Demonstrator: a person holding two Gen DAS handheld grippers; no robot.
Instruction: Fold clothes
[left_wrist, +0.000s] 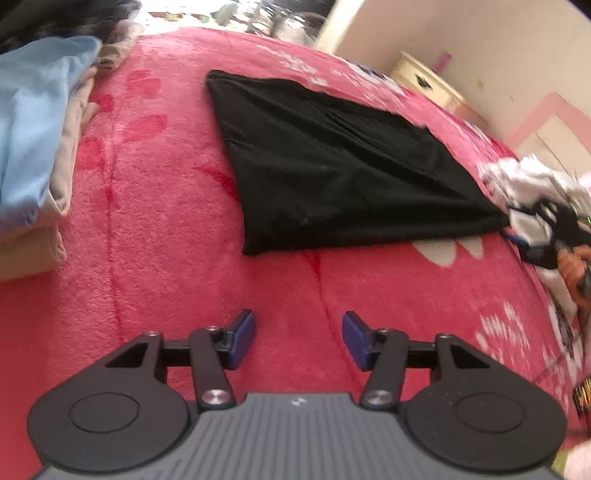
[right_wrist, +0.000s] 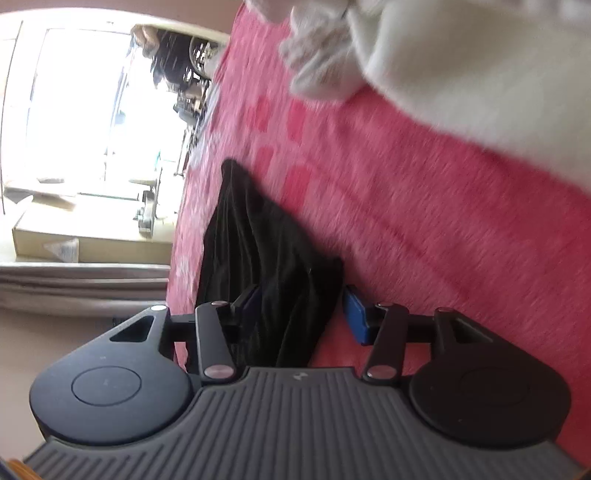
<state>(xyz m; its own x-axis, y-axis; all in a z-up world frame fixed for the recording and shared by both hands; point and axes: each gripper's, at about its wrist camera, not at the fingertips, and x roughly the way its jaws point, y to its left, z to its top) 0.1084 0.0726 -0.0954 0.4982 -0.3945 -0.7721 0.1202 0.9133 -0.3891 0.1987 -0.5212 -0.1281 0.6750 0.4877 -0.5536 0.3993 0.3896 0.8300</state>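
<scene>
A black garment lies folded flat on the pink fleece blanket covering the bed. My left gripper hovers over bare blanket just short of the garment's near edge. It is open, with nothing between its blue pads. In the right wrist view, the garment's corner runs between the fingers of my right gripper. That gripper is open. Its right pad stands clear of the cloth, while its left pad is partly hidden behind the fabric.
A light blue garment lies on beige folded clothes at the bed's left. A blurred white heap sits by the black garment's right corner. A white fleecy sleeve crosses above. A cream nightstand and a cardboard box stand beyond the bed.
</scene>
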